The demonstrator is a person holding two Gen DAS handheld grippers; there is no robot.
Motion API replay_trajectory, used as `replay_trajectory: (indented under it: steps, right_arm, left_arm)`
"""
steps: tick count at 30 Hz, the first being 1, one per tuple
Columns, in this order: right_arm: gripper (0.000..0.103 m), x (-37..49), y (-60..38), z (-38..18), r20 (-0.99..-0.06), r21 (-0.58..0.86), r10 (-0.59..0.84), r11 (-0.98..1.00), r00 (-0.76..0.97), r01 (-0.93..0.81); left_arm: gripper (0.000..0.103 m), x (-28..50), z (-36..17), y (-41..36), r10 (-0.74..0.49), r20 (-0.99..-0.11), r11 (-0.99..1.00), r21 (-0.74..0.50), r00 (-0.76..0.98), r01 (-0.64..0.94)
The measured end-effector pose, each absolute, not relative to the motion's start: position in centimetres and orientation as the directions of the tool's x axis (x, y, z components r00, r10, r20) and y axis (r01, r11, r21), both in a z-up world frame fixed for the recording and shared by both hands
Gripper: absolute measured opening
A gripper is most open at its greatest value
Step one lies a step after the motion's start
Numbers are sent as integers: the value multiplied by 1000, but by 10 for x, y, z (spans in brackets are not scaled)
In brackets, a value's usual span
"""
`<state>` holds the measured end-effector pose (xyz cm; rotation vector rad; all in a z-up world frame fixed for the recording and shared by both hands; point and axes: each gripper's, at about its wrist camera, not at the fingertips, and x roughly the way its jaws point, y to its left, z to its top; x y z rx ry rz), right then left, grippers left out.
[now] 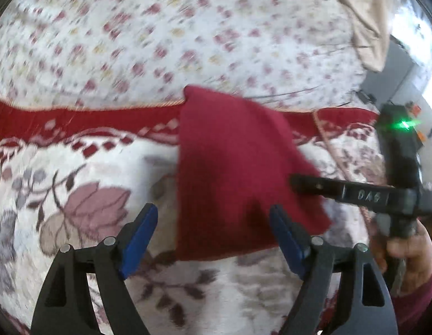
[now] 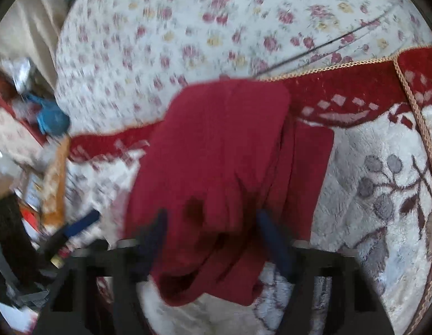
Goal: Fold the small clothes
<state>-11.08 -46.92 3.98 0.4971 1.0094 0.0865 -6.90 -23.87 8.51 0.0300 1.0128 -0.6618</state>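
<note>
Floral sheet [image 1: 165, 36]; red-bordered flowered blanket [image 1: 84, 184]

The right gripper [image 2: 213, 240] pinches a bunched red garment [image 2: 221, 173], which drapes over the rug [image 2: 369, 209] near its red border.

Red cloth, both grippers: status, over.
Left gripper open, clear of the cloth. Right gripper pinching the red cloth, which is bunched and half-lifted off the floral blanket. Nothing blocking the fold.

dark red knit garment [image 2: 221, 173], partly folded, rumpled at its near edge, lying on floral blanket [image 2: 369, 217]
</note>
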Motion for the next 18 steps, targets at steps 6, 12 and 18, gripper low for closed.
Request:
replay_trajectory:
  steps: [6,12,18]
  right_arm:
    - [19,-131,-482,43,-788,373,215,912,577,169]
    - [28,-140,-492,38,-772,440,246,872,587,214]
    - [49,-143,-485,72,-734,424,206,883,647,200]
  left_arm:
    - [81,-70,65,-242,-468,-812,814,-242,349,528]
    - [81,-69,53,-249,-436,-826,824,-207,357,527]
    - [81,-67,58,-252,-413,-823,837,-174,390,520]
